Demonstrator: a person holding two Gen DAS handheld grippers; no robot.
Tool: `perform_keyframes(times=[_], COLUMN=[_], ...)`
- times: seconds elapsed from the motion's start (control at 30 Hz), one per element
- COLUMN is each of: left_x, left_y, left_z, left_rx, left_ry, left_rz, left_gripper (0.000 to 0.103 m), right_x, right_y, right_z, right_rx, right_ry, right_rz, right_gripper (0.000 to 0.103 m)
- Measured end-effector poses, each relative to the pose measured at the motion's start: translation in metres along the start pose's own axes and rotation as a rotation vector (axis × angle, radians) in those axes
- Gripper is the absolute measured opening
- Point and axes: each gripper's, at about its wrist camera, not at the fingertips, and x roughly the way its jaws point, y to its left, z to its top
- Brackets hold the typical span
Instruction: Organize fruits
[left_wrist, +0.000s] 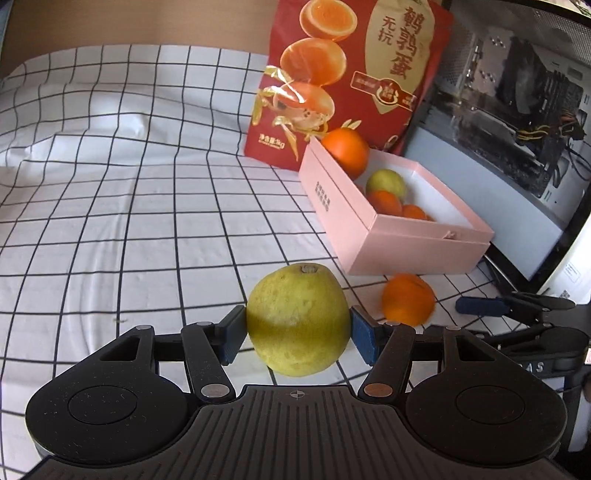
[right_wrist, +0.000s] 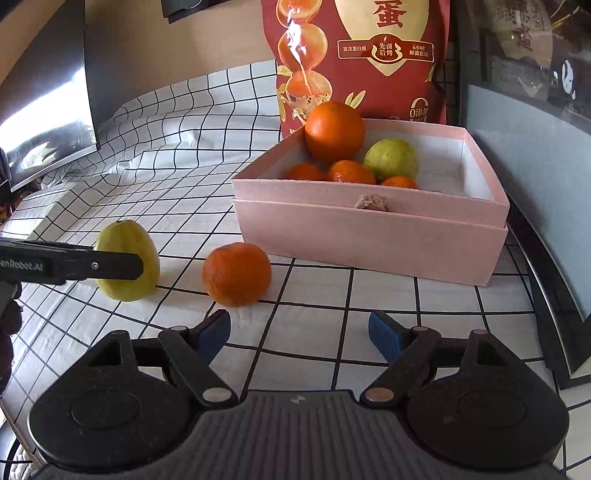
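Yellow-green pear (left_wrist: 298, 319) pinched in the left gripper (left_wrist: 298, 328), just off the checked cloth (left_wrist: 129, 221), near and left of the pink box (left_wrist: 391, 251). Could slip from so narrow a pinch, or bump the loose orange (right_wrist: 236, 274) lying between. Right gripper (right_wrist: 300, 332) gaping, empty, near the orange.

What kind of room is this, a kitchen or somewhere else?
Probably a home desk or workroom rather than a kitchen. A checked cloth covers the surface, an open computer case with its wiring showing stands at the side, and a monitor leans at the back. The pink box of fruit looks staged.
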Motion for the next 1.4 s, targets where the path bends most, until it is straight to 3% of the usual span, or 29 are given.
perform_keyframes(times=[0.37,0.53,0.73,1.0,1.27,1.33,1.4], left_x=[0.028,0.018,0.0,-0.005,-0.006,-0.005,-0.005], left_y=[-0.008,-0.001,0.011,0.011,0.011,0.011,0.012], left_z=[0.006,-0.002,-0.022,-0.032,-0.034,-0.034,-0.034], left_rx=[0.0,-0.036,-0.172,-0.17,-0.171,-0.17,-0.171], left_ry=[-0.106,-0.114,-0.124,-0.165,-0.177,-0.177,-0.176], left_rz=[0.03,0.0,-0.083,-0.09,-0.087,-0.086,-0.088], left_gripper=[0.066,0.065,0.065,0.065,0.065,0.065,0.065], right_x=[0.001,0.002,0.004,0.01,0.034,0.038,0.039], right_y=[0.002,0.003,0.006,0.028,0.055,0.057,0.059], right_z=[0.0,0.0,0.0,0.002,0.017,0.019,0.021], right_rx=[-0.01,-0.022,-0.038,-0.15,-0.174,-0.178,-0.192], right_ry=[0.006,0.013,0.02,0.048,0.054,0.046,0.027], right_rz=[0.002,0.004,-0.002,-0.077,-0.047,-0.057,-0.074], right_gripper=[0.086,0.089,0.09,0.09,0.09,0.089,0.08])
